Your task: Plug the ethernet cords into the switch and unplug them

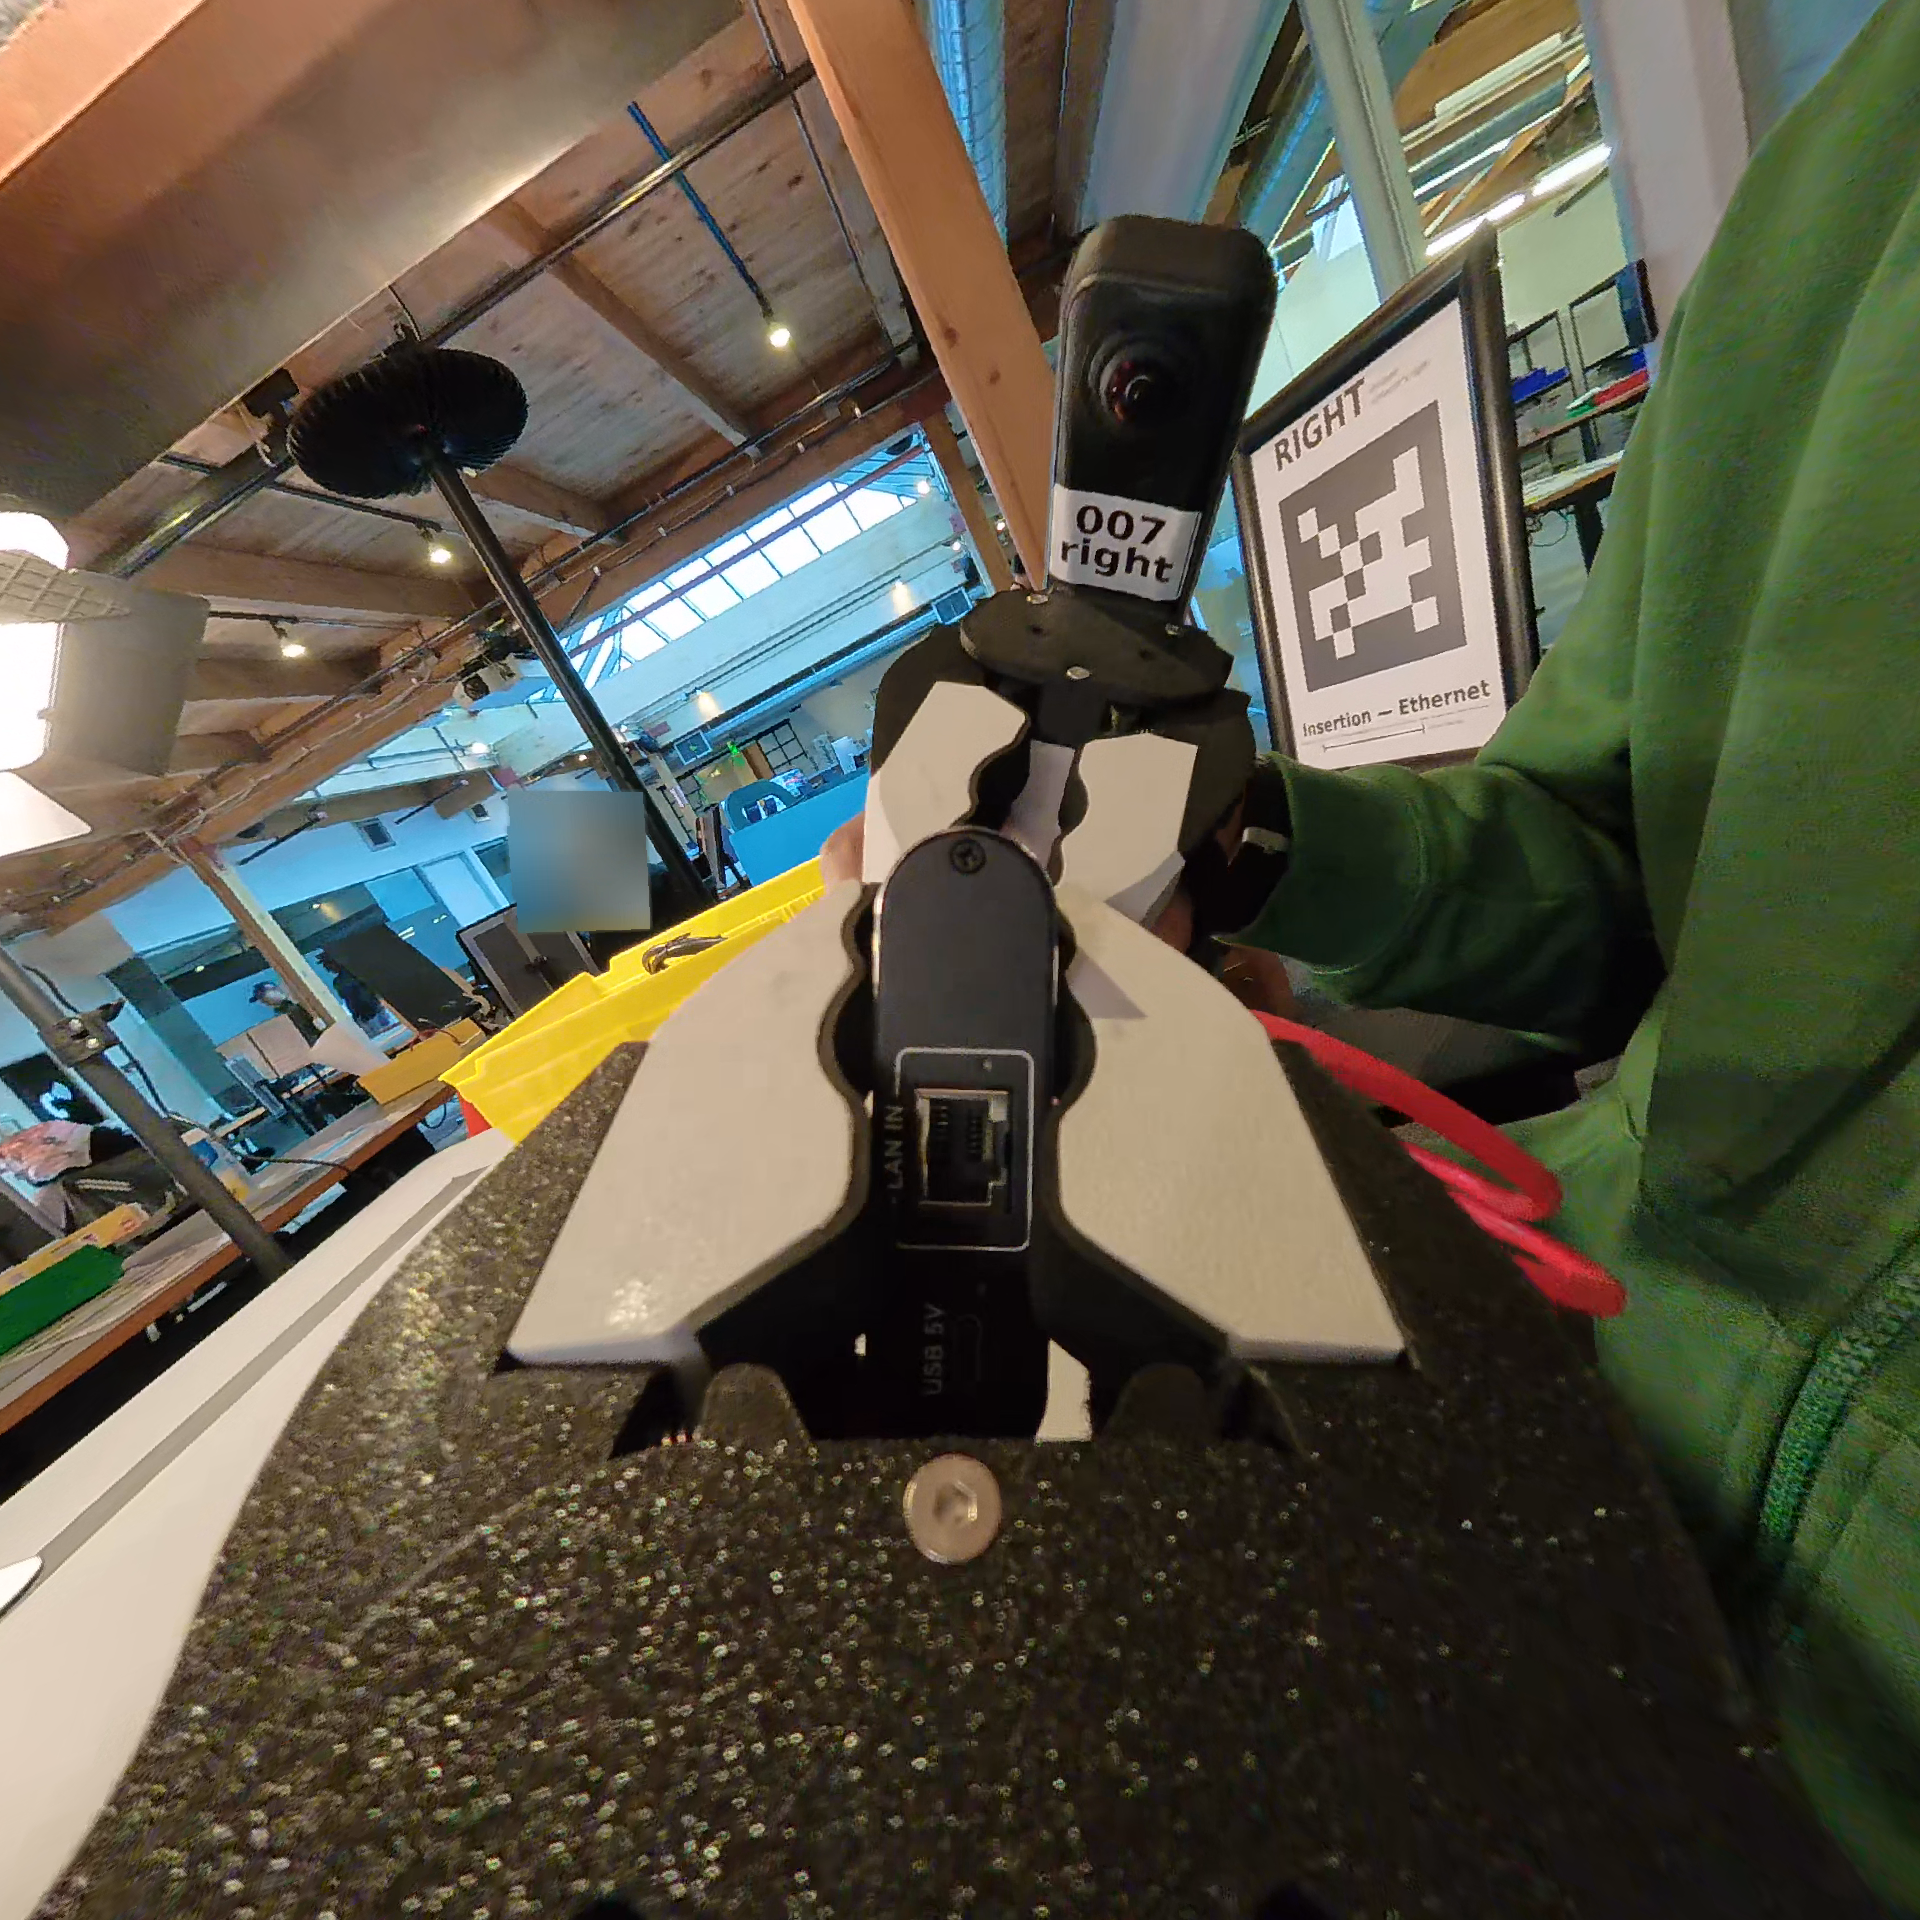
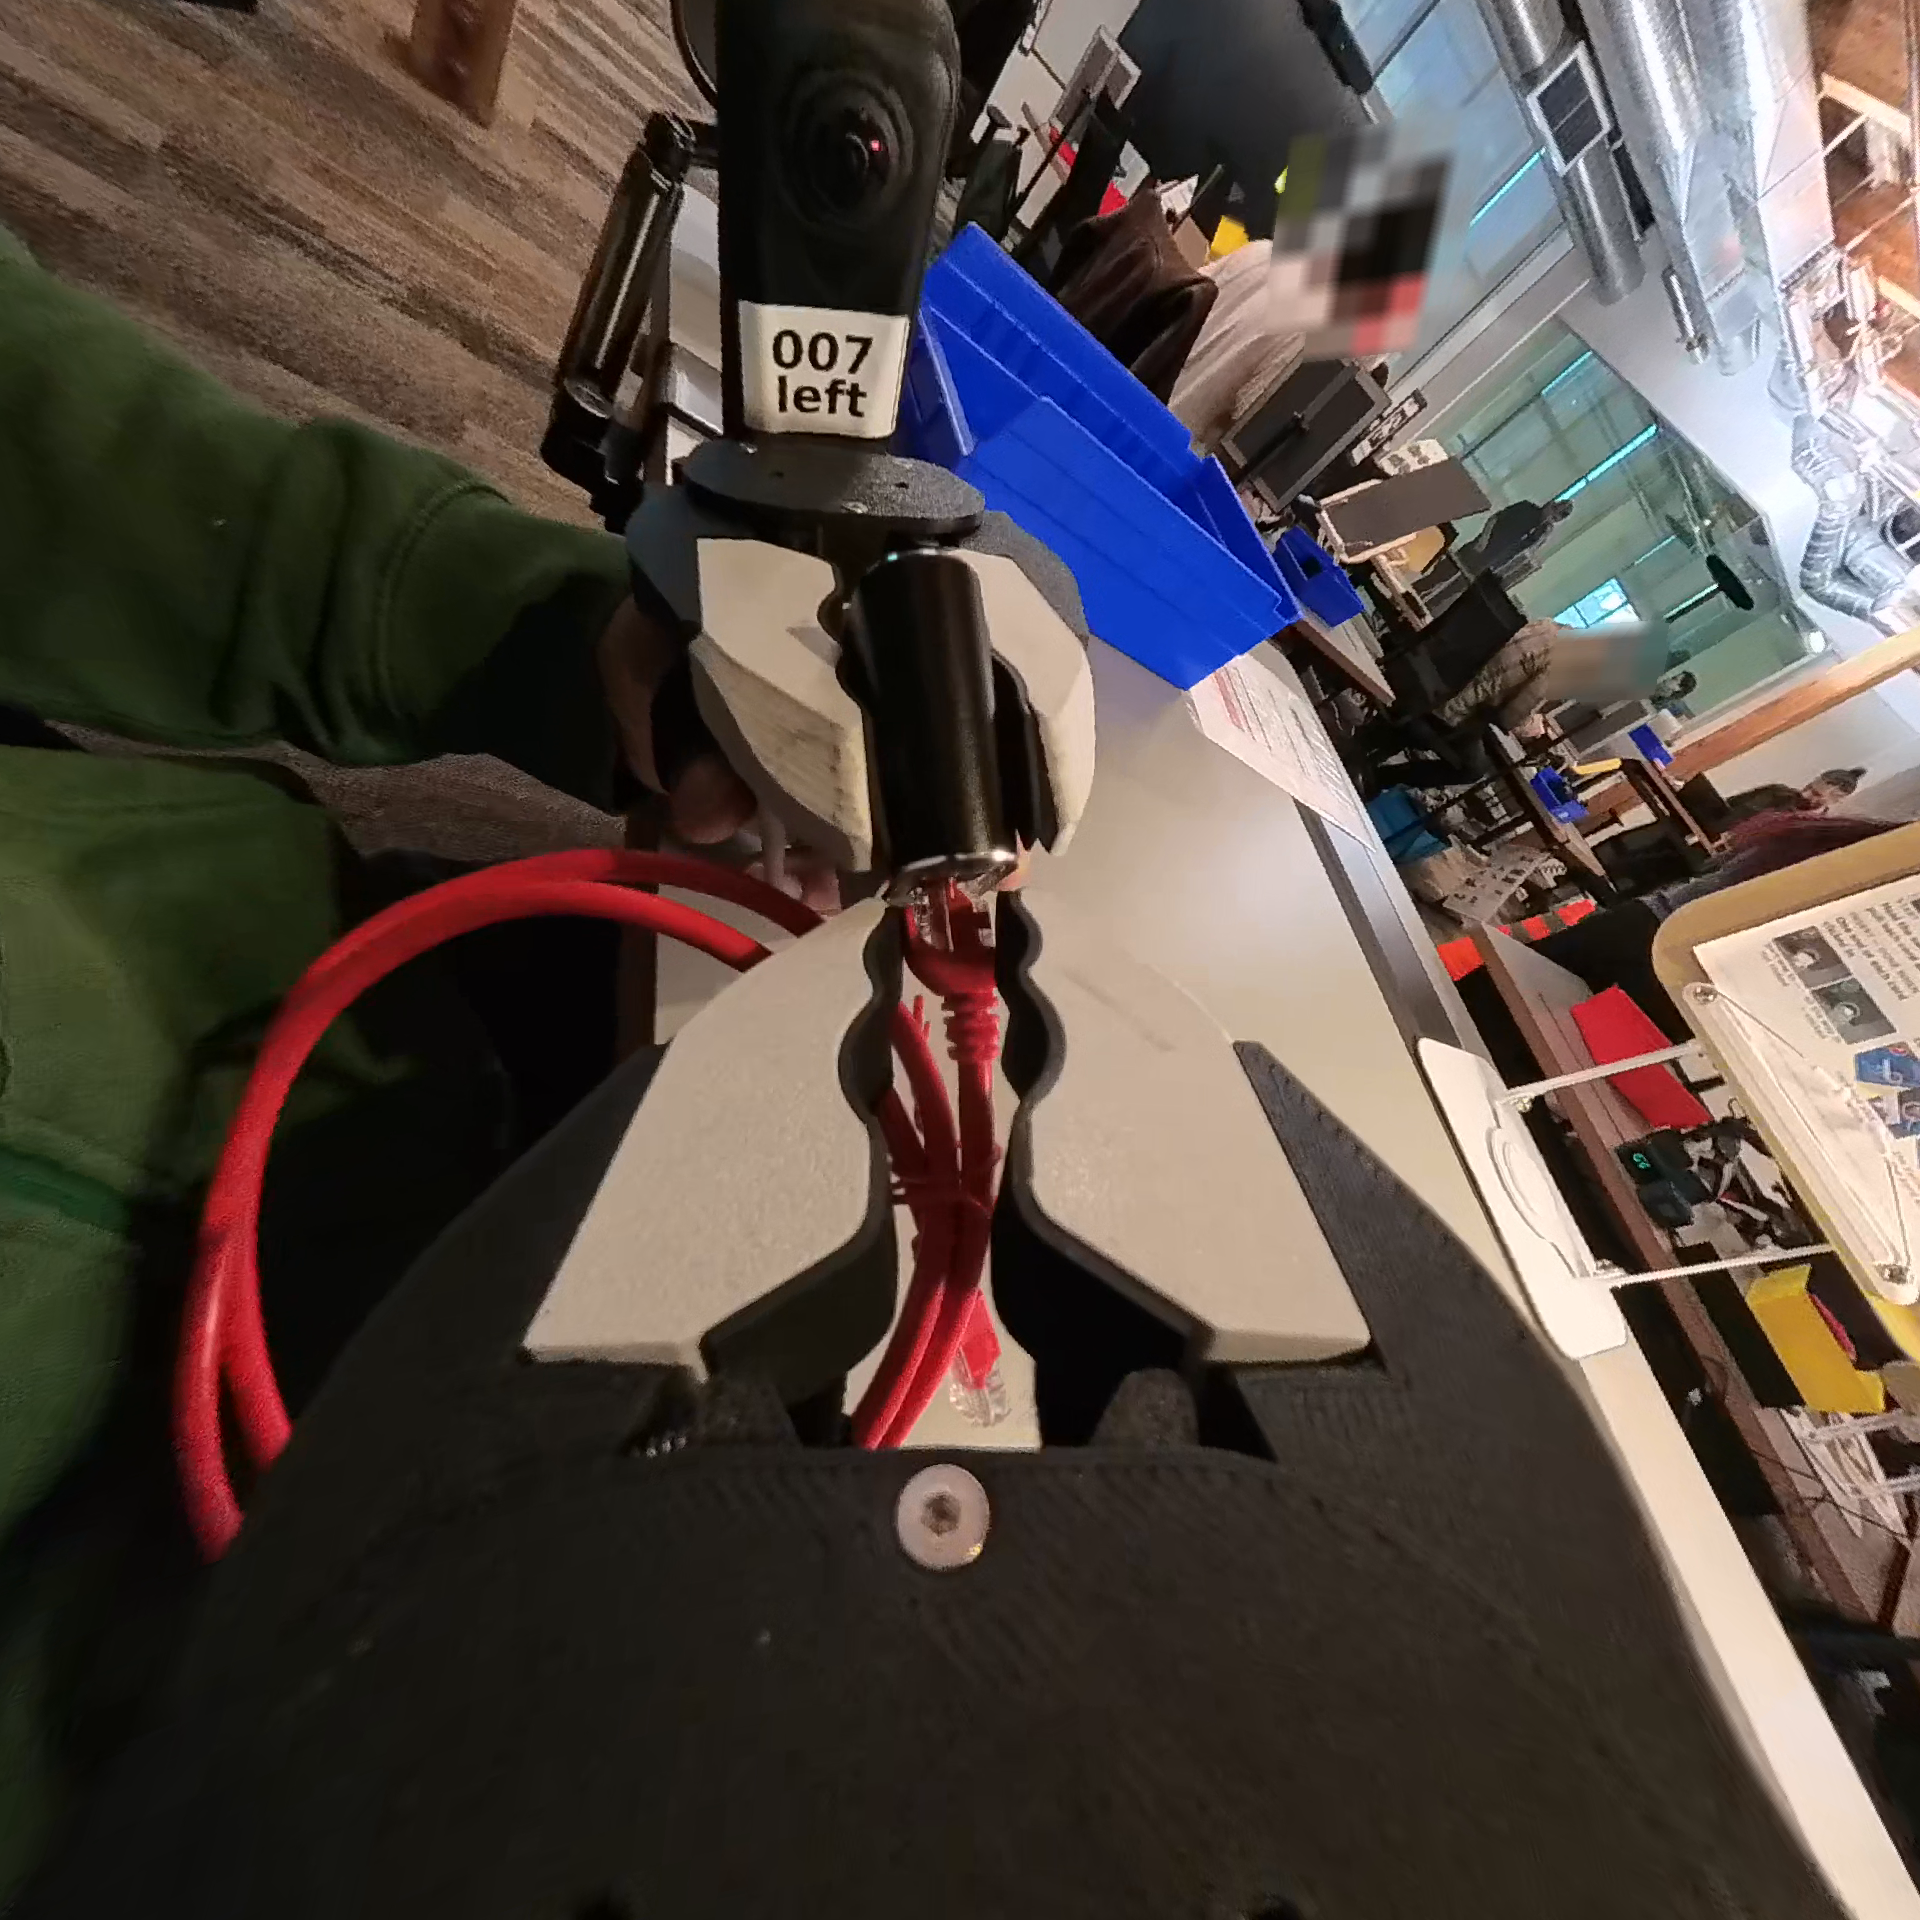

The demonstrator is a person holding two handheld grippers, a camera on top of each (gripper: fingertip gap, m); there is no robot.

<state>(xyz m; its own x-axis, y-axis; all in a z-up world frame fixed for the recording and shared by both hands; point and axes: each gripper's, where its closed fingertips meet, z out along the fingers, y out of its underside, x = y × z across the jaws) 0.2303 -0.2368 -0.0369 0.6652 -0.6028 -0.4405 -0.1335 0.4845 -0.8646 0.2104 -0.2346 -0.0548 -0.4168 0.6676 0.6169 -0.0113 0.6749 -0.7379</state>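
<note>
Gripping the black switch [image 1: 961,1049], my left gripper [image 1: 961,935] shows its empty port. My right gripper [image 2: 951,966] pinches the red ethernet cord [image 2: 971,1023]; its plug tip is hidden against the switch's end.

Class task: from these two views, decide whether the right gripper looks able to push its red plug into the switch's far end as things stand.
Probably yes. The right gripper grips the red plug just behind its tip, which already meets the end of the black switch held by the left gripper. Nothing sits between them; seating depth isn't visible.

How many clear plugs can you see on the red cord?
2. One plug sits at the black switch, between the right tool's tips. The other plug hangs free, near that tool's base. More may be hidden.
</note>
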